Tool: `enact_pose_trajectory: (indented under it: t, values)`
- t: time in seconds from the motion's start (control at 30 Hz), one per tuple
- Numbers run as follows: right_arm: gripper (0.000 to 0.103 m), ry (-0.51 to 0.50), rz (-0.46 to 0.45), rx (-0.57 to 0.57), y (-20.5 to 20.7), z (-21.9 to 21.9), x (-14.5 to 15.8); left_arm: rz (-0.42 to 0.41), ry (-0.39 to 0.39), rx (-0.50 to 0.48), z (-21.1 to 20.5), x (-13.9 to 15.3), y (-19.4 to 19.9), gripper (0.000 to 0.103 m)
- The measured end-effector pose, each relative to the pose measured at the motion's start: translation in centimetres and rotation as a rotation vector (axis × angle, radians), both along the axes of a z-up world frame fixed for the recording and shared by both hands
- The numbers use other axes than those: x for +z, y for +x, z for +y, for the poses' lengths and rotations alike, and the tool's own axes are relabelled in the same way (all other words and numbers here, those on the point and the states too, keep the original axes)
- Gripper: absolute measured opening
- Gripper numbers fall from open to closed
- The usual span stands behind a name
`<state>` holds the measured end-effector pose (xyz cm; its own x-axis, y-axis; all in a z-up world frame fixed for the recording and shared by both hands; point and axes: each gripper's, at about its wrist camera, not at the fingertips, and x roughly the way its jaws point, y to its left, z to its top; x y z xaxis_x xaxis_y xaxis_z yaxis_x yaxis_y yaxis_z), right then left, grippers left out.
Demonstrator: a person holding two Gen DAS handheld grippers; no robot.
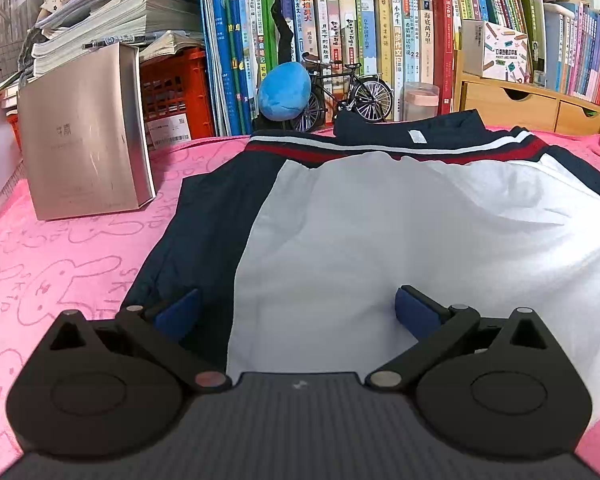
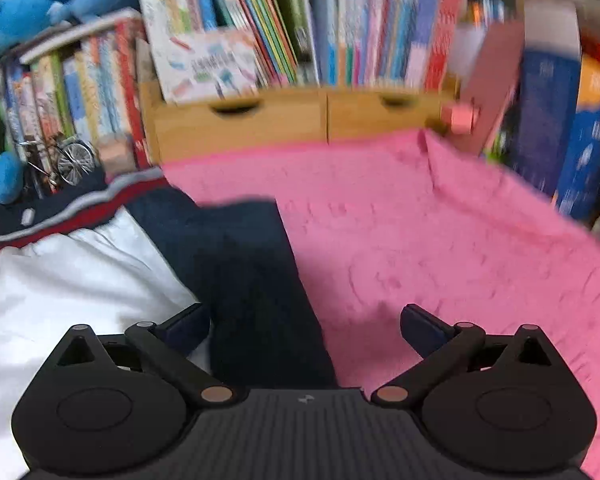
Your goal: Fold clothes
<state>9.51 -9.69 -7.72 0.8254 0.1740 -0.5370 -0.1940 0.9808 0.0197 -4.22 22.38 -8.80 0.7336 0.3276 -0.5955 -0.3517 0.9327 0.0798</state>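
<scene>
**Ana:** Across the pink cloth (image 1: 72, 264) lies the jacket (image 1: 380, 216), back up, white panel in the middle, navy sleeves folded along both sides, collar at twelve o'clock. The left gripper (image 1: 298, 312) hovers over its near hem with fingers spread wide, holding nothing. The right gripper (image 2: 305, 330) is the same, fingers apart, above the navy sleeve (image 2: 244, 264) at its eleven o'clock.

**Ben:** Risks?

**Ana:** I'd judge the fabric slippery. A pinch could catch only the top layer, so the lift drags the sleeve out of its fold. A high swing toward twelve o'clock could also knock the toy bicycle (image 1: 346, 94) or the silver box (image 1: 86, 132) at ten o'clock.

**Ben:** What can't you see?

**Ana:** The hem itself sits under both gripper bodies. The right view is smeared, so the shelf items blur. Whether either fingertip touches cloth, I cannot tell.
</scene>
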Motion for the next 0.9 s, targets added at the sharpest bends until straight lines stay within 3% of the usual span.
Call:
enact_pose_trajectory:
  t: [0.13,0.23,0.3,0.4,0.43,0.6,0.73,0.8,0.9]
  values:
    - [0.103,0.04,-0.095,0.282,-2.4,6.0,3.0,0.0,-0.005,0.0,0.0,0.0,0.0,0.103]
    - [0.103,-0.004,-0.076,0.489,-2.5,13.3,2.9,-0.003,-0.012,0.0,0.1,0.0,-0.1,0.103]
    - [0.103,-0.09,-0.035,0.526,-1.4,17.2,1.6,-0.004,-0.017,0.0,0.2,0.0,0.0,0.103]
    - [0.103,-0.179,-0.005,0.463,0.8,19.0,0.0,-0.006,-0.021,0.0,0.2,-0.1,0.0,0.103]
    - [0.103,-0.167,0.016,0.431,1.9,18.4,-0.4,-0.007,-0.022,-0.002,0.2,-0.1,0.0,0.103]
    - [0.103,0.073,0.18,0.299,6.9,12.5,-1.3,-0.009,-0.021,-0.016,0.1,-0.1,0.0,0.103]
    - [0.103,0.078,0.144,0.142,7.3,10.8,-1.8,-0.008,-0.016,0.023,0.1,0.7,-0.7,0.103]
    - [0.103,0.055,0.138,0.144,7.2,11.0,-2.0,-0.055,-0.001,0.014,-0.3,2.7,-1.1,0.103]
    - [0.103,0.013,0.134,0.18,7.0,11.9,-2.3,-0.144,0.009,-0.081,-1.4,5.9,0.6,0.103]
